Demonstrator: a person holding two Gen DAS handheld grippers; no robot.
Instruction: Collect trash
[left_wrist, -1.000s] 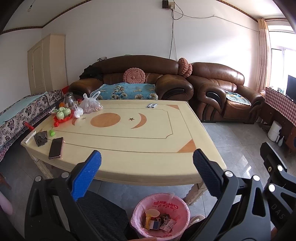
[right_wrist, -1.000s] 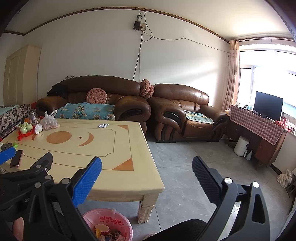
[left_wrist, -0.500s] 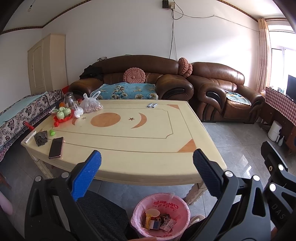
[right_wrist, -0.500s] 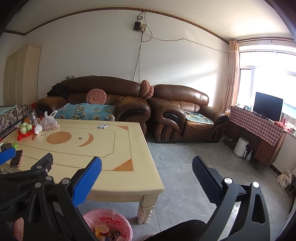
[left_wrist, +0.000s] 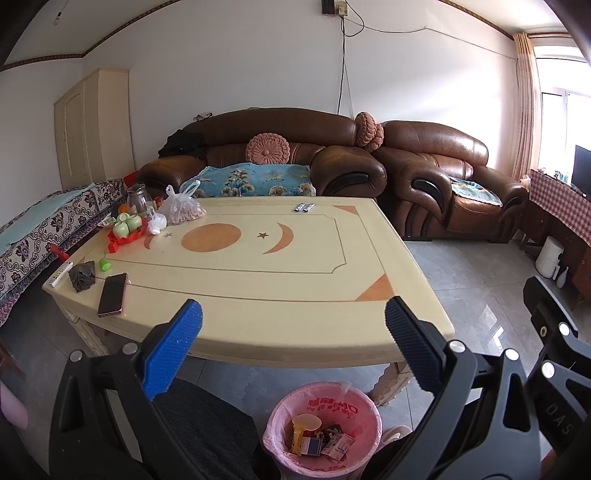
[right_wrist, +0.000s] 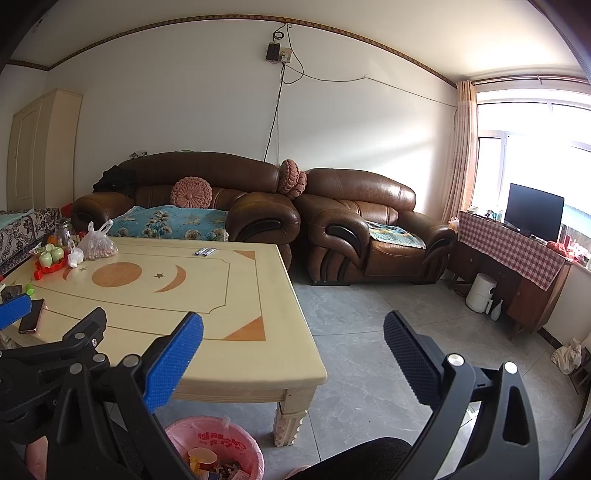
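A pink-lined trash bin (left_wrist: 323, 424) stands on the floor at the near edge of the cream table (left_wrist: 258, 258), with a cup and wrappers inside; it also shows in the right wrist view as the bin (right_wrist: 218, 446). My left gripper (left_wrist: 293, 343) hangs open and empty above the bin. My right gripper (right_wrist: 293, 354) is open and empty beside the table corner. Two small wrappers (left_wrist: 304, 208) lie at the far side of the table, seen as wrappers (right_wrist: 205, 252) in the right wrist view. A crumpled dark scrap (left_wrist: 83, 275) and a green cap (left_wrist: 105, 264) lie at the left end.
A phone (left_wrist: 112, 294), a remote (left_wrist: 61, 274), a red tray with green cups (left_wrist: 125, 230), a glass jar (left_wrist: 136, 199) and a plastic bag of nuts (left_wrist: 183, 210) sit on the table's left. Brown sofas (right_wrist: 354, 229) stand behind. A checked-cloth cabinet with a TV (right_wrist: 535, 214) lines the right wall.
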